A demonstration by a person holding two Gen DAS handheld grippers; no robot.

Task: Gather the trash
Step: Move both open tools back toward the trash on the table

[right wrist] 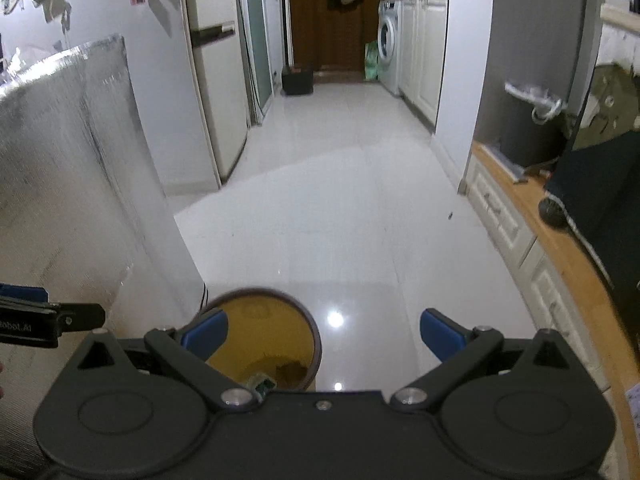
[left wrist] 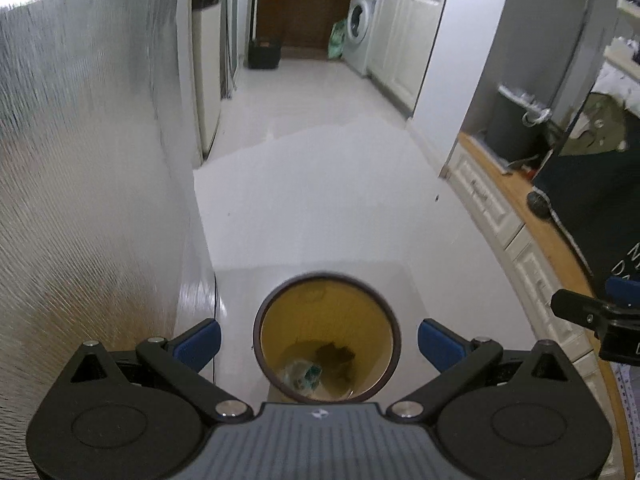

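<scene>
A round trash bin (left wrist: 326,336) with a brown rim and yellow inside stands on the white floor. A clear wrapper with green print (left wrist: 302,374) and a dark scrap (left wrist: 336,354) lie at its bottom. My left gripper (left wrist: 319,342) is open and empty, directly above the bin's mouth. My right gripper (right wrist: 324,336) is open and empty, just right of the bin (right wrist: 260,336), with its left finger over the rim. The wrapper (right wrist: 262,384) shows in the right wrist view too. The right gripper's tip shows at the left wrist view's right edge (left wrist: 576,310).
A silver foil-covered panel (left wrist: 88,184) stands close on the left. White cabinets with a wooden top (left wrist: 532,236) run along the right, carrying a dark lined bin (left wrist: 516,124). A fridge (right wrist: 218,92), washing machine (right wrist: 388,44) and black crate (right wrist: 298,78) lie farther down the white floor.
</scene>
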